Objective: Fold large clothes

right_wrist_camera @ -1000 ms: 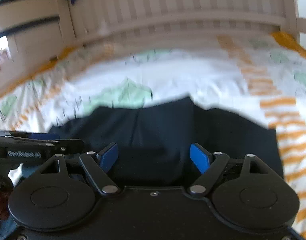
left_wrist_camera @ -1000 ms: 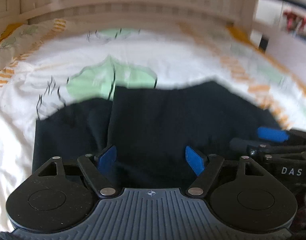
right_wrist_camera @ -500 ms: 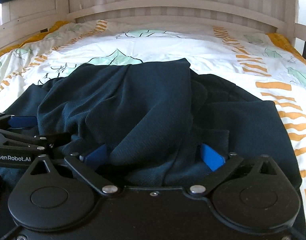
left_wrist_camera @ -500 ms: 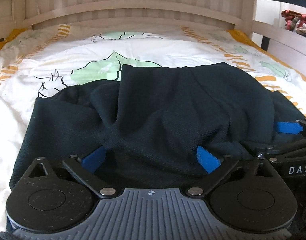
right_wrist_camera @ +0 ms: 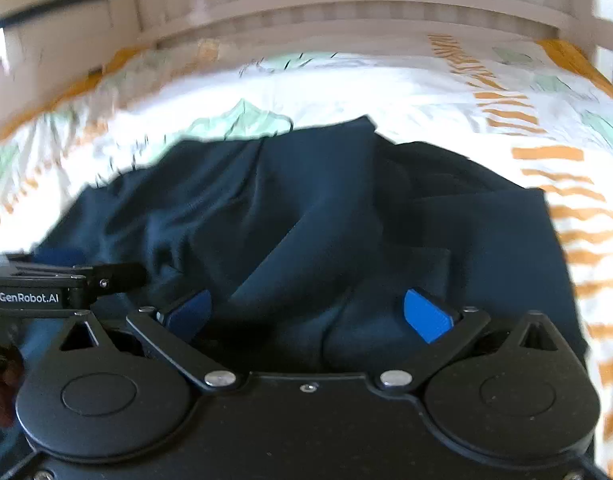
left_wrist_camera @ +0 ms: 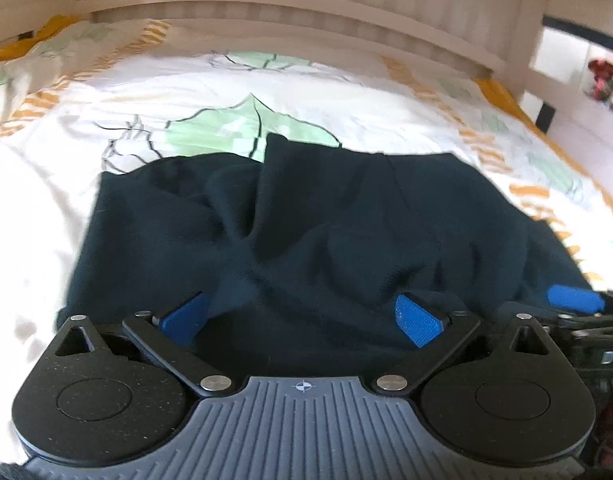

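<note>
A large dark navy garment [left_wrist_camera: 306, 216] lies rumpled on the bed, with folds bunched in its middle; it also shows in the right wrist view [right_wrist_camera: 314, 208]. My left gripper [left_wrist_camera: 302, 318] is open, its blue pads wide apart just over the garment's near edge, holding nothing. My right gripper [right_wrist_camera: 308, 314] is open too, over the near edge further right. The right gripper's blue pad shows at the right edge of the left wrist view [left_wrist_camera: 574, 299]. The left gripper shows at the left of the right wrist view [right_wrist_camera: 66, 276].
The bed sheet [left_wrist_camera: 226, 92] is white with green leaf prints and orange stripes. A slatted wooden headboard [left_wrist_camera: 290, 4] stands at the far end. A bed rail [right_wrist_camera: 46, 8] runs along the left side, and the bed's right edge [right_wrist_camera: 598, 80] drops off.
Both grippers have pulled back and risen a little from the garment, staying open. The cloth lies about as it did half a second ago; the views are blurred by motion.
</note>
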{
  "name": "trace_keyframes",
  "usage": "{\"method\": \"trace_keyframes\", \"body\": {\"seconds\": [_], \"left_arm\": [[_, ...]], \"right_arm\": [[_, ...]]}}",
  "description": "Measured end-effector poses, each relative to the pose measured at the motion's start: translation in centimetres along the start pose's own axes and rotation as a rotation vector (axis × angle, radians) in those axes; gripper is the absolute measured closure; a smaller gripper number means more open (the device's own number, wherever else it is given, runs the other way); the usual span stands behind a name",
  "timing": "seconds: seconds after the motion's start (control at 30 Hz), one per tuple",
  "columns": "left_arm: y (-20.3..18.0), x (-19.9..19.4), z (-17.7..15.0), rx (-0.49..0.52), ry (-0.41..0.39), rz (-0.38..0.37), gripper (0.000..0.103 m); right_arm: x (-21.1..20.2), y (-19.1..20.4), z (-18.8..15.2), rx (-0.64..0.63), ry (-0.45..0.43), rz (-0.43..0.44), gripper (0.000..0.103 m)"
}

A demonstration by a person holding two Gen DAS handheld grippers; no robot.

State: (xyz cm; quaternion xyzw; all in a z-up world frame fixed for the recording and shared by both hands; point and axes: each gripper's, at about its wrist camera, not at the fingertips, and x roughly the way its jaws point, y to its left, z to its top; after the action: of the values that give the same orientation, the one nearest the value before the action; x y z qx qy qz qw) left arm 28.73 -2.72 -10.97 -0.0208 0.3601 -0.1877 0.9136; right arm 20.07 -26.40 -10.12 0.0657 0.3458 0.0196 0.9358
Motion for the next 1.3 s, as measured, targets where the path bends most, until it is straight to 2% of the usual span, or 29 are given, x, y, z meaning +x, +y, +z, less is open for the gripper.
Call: {"method": "trace_keyframes", "body": {"seconds": [0.13, 0.27, 0.47, 0.63, 1.0, 1.17, 1.3], "left_arm": [[-0.6, -3.2, -0.7, 0.059, -0.006, 0.008, 0.001], [-1.2, -6.4, -1.9, 0.114, -0.022, -0.012, 0.0], [-1.5, -11.0, -4.0, 0.128, -0.063, -0.025, 0.0], [-1.4, -13.6, -6.4, 0.126, -0.068, 0.005, 0.0], [1.6, -17.2, -11.1, -0.005, -0.031, 0.079, 0.0], [2.5, -18.0, -12.0, -0.033, -0.014, 0.104, 0.0], [3.0, -18.0, -12.5, -0.053, 0.018, 0.122, 0.0]], "right_arm": [[-4.2, 0.0, -1.2, 0.041, -0.064, 0.004, 0.0], [-7.7, 0.0, -3.2, 0.06, -0.086, 0.011, 0.0], [-11.8, -0.4, -6.0, 0.141, -0.096, -0.002, 0.0], [-15.0, -1.4, -8.4, 0.26, -0.109, -0.008, 0.0], [-19.7, -3.5, -12.4, 0.362, -0.102, -0.075, 0.0], [-20.2, -5.1, -13.6, 0.421, -0.077, -0.08, 0.0], [-19.3, -6.2, -14.3, 0.47, -0.018, -0.071, 0.0]]}}
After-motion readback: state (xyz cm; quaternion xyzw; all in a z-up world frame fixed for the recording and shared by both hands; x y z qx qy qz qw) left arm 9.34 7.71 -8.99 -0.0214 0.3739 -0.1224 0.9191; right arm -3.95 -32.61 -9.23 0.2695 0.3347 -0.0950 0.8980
